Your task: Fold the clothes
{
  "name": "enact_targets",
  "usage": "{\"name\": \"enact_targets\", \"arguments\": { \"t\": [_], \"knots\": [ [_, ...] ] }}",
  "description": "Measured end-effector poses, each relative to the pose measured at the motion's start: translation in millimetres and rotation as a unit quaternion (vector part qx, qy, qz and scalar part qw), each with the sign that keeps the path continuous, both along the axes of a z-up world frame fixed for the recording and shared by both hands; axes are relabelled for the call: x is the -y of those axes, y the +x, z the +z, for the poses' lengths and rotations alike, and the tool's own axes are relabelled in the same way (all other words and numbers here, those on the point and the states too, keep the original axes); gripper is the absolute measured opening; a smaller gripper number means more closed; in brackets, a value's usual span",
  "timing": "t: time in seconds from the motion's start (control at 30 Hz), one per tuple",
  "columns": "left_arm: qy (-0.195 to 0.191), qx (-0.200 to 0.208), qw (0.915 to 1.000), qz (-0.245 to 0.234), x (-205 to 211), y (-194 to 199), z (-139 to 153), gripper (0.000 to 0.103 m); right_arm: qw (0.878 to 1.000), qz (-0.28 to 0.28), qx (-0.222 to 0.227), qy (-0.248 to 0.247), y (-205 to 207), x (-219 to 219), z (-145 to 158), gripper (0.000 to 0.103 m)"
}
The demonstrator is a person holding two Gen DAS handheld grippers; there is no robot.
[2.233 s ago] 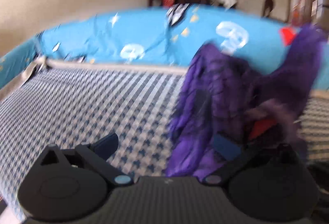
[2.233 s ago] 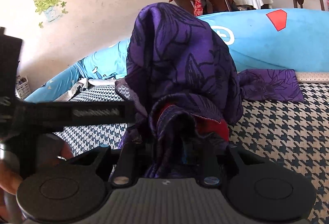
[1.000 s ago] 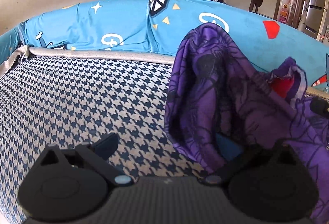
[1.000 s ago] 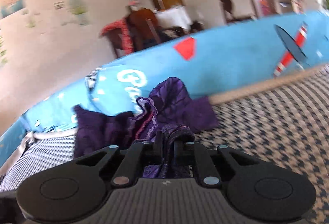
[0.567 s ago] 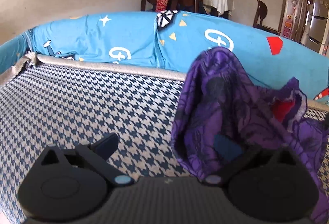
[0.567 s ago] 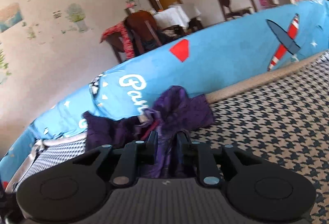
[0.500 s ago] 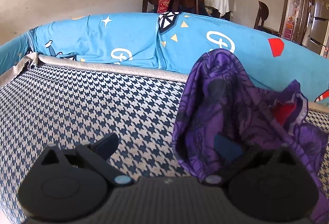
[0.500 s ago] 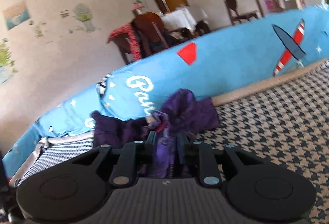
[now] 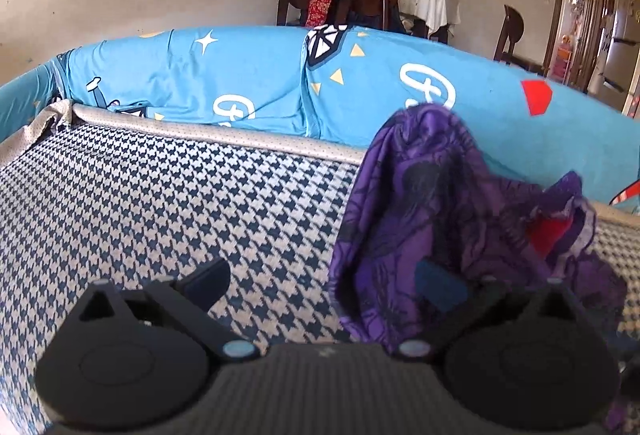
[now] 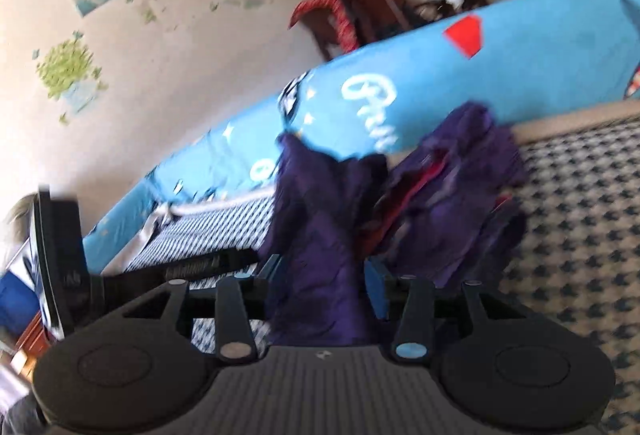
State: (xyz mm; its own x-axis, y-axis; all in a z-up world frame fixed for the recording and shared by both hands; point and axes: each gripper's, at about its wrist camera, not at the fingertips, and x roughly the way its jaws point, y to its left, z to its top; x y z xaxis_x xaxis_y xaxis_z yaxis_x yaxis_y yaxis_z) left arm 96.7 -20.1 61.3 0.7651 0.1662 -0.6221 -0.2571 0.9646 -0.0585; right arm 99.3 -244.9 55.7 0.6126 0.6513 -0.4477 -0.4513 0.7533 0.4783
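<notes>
We hold our left gripper [image 9: 324, 281] with its fingers wide apart; the purple garment [image 9: 432, 203] drapes over the finger at 3 o'clock and is not pinched. Our right gripper [image 10: 324, 275] has its fingers apart too, with a strip of cloth between them. The garment lies bunched on the checked cushion [image 9: 160, 195], probably let down to spread it for folding.

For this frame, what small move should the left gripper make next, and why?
Probably shift the left gripper sideways toward the purple garment and close. Its jaws stand wide open, the fabric only drapes over one finger, and the right gripper looks open around its bunch, so nothing firmly holds the cloth.
</notes>
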Motion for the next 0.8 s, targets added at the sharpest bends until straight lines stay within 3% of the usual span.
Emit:
{"name": "enact_targets", "arguments": {
  "t": [0.1, 0.17, 0.2, 0.33, 0.67, 0.8],
  "knots": [
    [-0.006, 0.015, 0.9998, -0.008, -2, 0, 10, 0.103, 0.999, 0.021, 0.018, -0.025, -6, -17, -7, 0.043],
    [-0.016, 0.020, 0.9995, -0.021, -3, 1, 16, 0.103, 0.998, 0.035, 0.034, -0.044, -11, -28, -11, 0.027],
    [-0.022, 0.021, 0.9991, -0.029, -3, 2, 19, 0.103, 0.997, 0.044, 0.038, -0.048, -12, -32, -12, 0.025],
    [-0.046, 0.017, 0.9965, -0.067, -2, 9, 23, 0.103, 0.995, 0.080, 0.039, -0.054, -15, -44, -18, 0.023],
    [0.007, -0.004, 0.9960, -0.089, 26, 44, 12, 0.103, 0.985, 0.150, 0.032, -0.074, -17, -67, -34, 0.023],
    [0.031, -0.031, 0.9972, -0.060, 20, 58, -1, 0.103, 0.980, 0.172, 0.034, -0.096, -19, -75, -39, 0.020]
  ]
}}
